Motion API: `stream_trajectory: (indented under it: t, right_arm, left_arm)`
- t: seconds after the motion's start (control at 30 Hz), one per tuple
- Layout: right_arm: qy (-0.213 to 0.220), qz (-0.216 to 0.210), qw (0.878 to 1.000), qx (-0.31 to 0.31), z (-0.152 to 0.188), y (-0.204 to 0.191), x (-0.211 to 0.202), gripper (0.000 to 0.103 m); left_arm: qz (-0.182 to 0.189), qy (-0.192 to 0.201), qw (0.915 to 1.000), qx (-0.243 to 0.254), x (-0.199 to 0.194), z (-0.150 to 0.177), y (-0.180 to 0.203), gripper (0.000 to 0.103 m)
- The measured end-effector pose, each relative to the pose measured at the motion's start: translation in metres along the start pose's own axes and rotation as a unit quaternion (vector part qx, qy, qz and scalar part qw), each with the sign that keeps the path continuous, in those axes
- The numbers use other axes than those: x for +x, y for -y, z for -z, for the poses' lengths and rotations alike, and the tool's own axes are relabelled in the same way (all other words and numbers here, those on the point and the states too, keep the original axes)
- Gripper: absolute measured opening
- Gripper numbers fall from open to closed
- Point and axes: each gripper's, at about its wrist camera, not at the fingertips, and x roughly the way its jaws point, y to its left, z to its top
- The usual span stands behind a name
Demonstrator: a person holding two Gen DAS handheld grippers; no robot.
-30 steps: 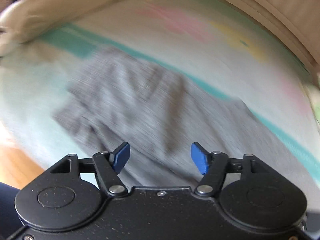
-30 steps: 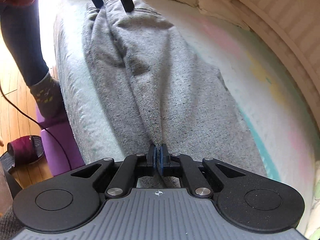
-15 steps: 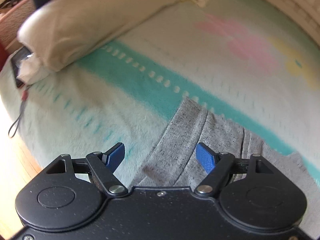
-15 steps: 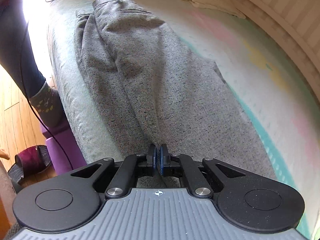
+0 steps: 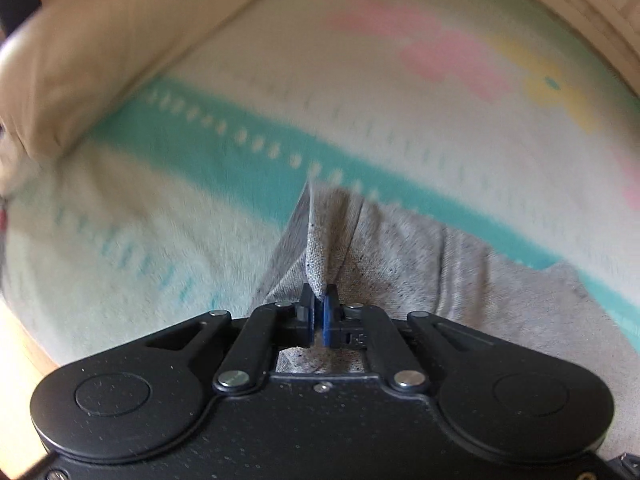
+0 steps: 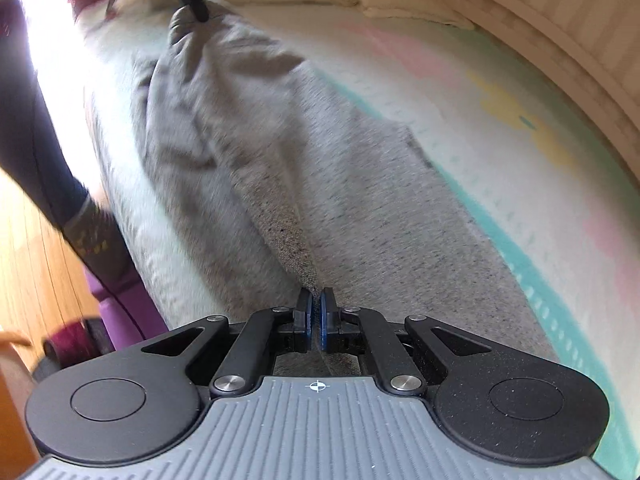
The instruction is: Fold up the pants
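Grey sweatpants (image 6: 280, 168) lie stretched along the bed's near edge. My right gripper (image 6: 316, 308) is shut on the pants at the near end, the fabric pinched between its blue pads. My left gripper (image 5: 319, 304) is shut on the far end of the pants (image 5: 400, 248), where a fold of cloth stands up from the pads. The left gripper also shows in the right wrist view (image 6: 198, 10), lifting that end slightly off the bed.
A pale blanket with a teal stripe (image 5: 240, 140) covers the bed. A cream pillow (image 5: 120, 40) lies at the far end. A wooden headboard rail (image 6: 560, 60) runs along the far side. The person's leg (image 6: 48, 152) and a purple object (image 6: 120, 312) stand on the wood floor.
My left gripper has closed on the far end of the pants and raised it. My right gripper keeps its hold on the near end.
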Motion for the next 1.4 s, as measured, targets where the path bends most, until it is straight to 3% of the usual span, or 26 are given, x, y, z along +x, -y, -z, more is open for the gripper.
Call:
stream_trajectory:
  t: [0.13, 0.3, 0.4, 0.5, 0.6, 0.67, 0.7, 0.73, 0.8, 0.87, 0.93, 0.97, 1.13, 1.27, 1.4]
  right_arm:
    - [0.010, -0.006, 1.000, 0.011, 0.001, 0.009, -0.011, 0.004]
    - [-0.006, -0.033, 0.999, -0.006, 0.004, 0.003, -0.008, 0.004]
    - [-0.034, -0.038, 0.998, -0.045, 0.008, -0.013, 0.005, 0.005]
    - [-0.054, -0.031, 0.994, -0.088, 0.013, -0.028, 0.017, 0.005]
    - [-0.055, -0.033, 0.994, -0.089, 0.011, -0.027, 0.017, 0.005]
    - [-0.046, -0.035, 0.995, -0.086, 0.009, -0.024, 0.011, 0.007]
    - [-0.039, -0.034, 0.995, -0.082, 0.008, -0.023, 0.006, 0.008]
    - [-0.032, -0.040, 0.996, -0.073, 0.007, -0.020, 0.000, 0.008]
    - [-0.008, -0.071, 0.997, -0.037, 0.001, -0.008, -0.014, 0.015]
    - [0.014, -0.099, 0.995, 0.014, -0.009, 0.007, -0.024, 0.015]
    - [0.031, -0.112, 0.991, 0.064, -0.019, 0.027, -0.028, 0.015]
    - [0.037, -0.113, 0.989, 0.091, -0.023, 0.038, -0.028, 0.015]
    - [0.022, -0.079, 0.973, 0.216, -0.051, 0.097, -0.010, 0.015]
    - [0.000, -0.050, 0.967, 0.250, -0.074, 0.130, 0.015, 0.016]
    - [-0.004, -0.065, 0.962, 0.267, -0.102, 0.145, 0.047, 0.023]
  left_arm:
    - [0.035, 0.016, 0.9993, -0.002, -0.042, -0.006, -0.001, 0.005]
    - [0.025, 0.002, 0.9993, 0.028, -0.063, -0.005, 0.000, 0.005]
    - [0.010, -0.024, 0.9989, 0.040, -0.045, -0.002, -0.004, 0.005]
    - [-0.032, -0.065, 0.9965, 0.042, -0.009, 0.003, -0.006, 0.007]
    - [-0.062, -0.103, 0.9917, 0.046, 0.019, 0.010, -0.004, 0.009]
    - [-0.085, -0.107, 0.9889, 0.056, 0.024, 0.011, 0.000, 0.023]
    - [-0.097, -0.104, 0.9882, 0.057, 0.020, 0.010, 0.000, 0.029]
    - [-0.111, -0.094, 0.9881, 0.050, 0.013, 0.009, 0.001, 0.029]
    - [-0.157, -0.035, 0.9862, 0.040, -0.013, 0.009, 0.007, 0.024]
    - [-0.171, 0.027, 0.9827, 0.066, -0.040, 0.012, 0.023, 0.025]
    - [-0.156, 0.068, 0.9813, 0.091, -0.057, 0.015, 0.043, 0.048]
    - [-0.135, 0.079, 0.9828, 0.098, -0.061, 0.016, 0.054, 0.051]
    - [-0.041, 0.054, 0.9857, 0.154, -0.035, 0.030, 0.112, 0.052]
    - [-0.005, 0.018, 0.9730, 0.230, -0.005, 0.066, 0.150, 0.052]
    - [0.018, -0.059, 0.9604, 0.272, 0.024, 0.110, 0.159, 0.052]
